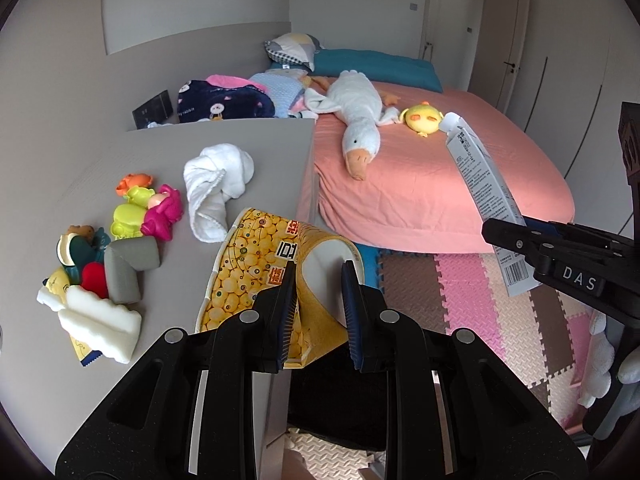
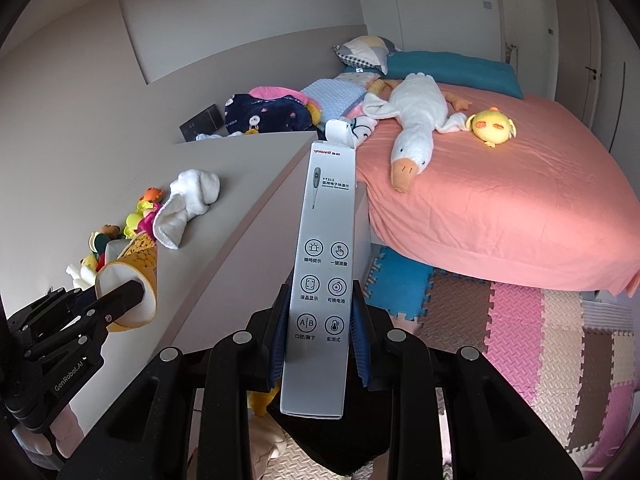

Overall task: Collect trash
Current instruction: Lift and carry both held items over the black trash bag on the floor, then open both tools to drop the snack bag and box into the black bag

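In the left wrist view my left gripper is shut on a crushed yellow paper cup, one finger outside its wall and the other inside its white mouth. The cup lies sideways over the grey table's right edge. My right gripper is shut on a long white thermometer box, which points up and away. The right gripper with the box also shows at the right of the left wrist view. The left gripper and cup sit at the lower left of the right wrist view.
Plastic toys, foam pieces and a white cloth lie on the table. Beyond it stands a bed with a plush goose and a yellow chick. Foam mats cover the floor. Something black lies below both grippers.
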The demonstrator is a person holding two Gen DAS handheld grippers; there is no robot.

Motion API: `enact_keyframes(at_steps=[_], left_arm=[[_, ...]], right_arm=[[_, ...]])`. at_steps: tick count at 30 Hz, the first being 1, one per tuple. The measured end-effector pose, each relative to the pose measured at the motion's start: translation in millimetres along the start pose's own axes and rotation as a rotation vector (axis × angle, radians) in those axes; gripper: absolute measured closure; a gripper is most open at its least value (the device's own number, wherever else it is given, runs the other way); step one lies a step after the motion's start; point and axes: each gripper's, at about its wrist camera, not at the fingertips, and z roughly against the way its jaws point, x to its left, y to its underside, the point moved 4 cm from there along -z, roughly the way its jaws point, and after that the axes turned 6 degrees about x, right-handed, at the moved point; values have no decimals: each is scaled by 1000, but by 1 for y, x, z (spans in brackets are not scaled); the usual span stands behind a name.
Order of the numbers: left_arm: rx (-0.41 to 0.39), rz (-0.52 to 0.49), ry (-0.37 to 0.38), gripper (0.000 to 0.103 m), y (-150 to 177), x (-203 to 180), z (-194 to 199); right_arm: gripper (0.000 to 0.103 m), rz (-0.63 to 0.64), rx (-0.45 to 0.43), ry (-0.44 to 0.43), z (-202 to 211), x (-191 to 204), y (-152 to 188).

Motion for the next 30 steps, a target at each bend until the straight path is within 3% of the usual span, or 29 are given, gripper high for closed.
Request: enact_keyframes(at_steps=[1,2,3,4,5,7,17,30], left_arm=[[4,-17,14,80,0,-5,-1],[-1,-30,14,72,1,-9,0],[-13,-39,-2,60,1,-12,2],[-31,-51,-25,18,1,-13,5],[-69,-66,-57,7,2,-14,10],[-101,-107,-92,7,3,-18,15],[-82,-136,-91,7,-1,-18,9],[-86,-84,-91,7,-1,7,15]], right_arm=[[68,1,6,17,-2,-2,-1],[54,-9,-4,39,-1,-5,-2],[47,-18,-27,58,2,-8,-3],[41,-22,-51,72,6,-10,-4],[41,-24,-67,83,9,-12,-6],[41,-28,-83,96,12,-16,-9],[41,-46,-85,89,11,-20,-14],[41,5,-67,56,1,7,-22]])
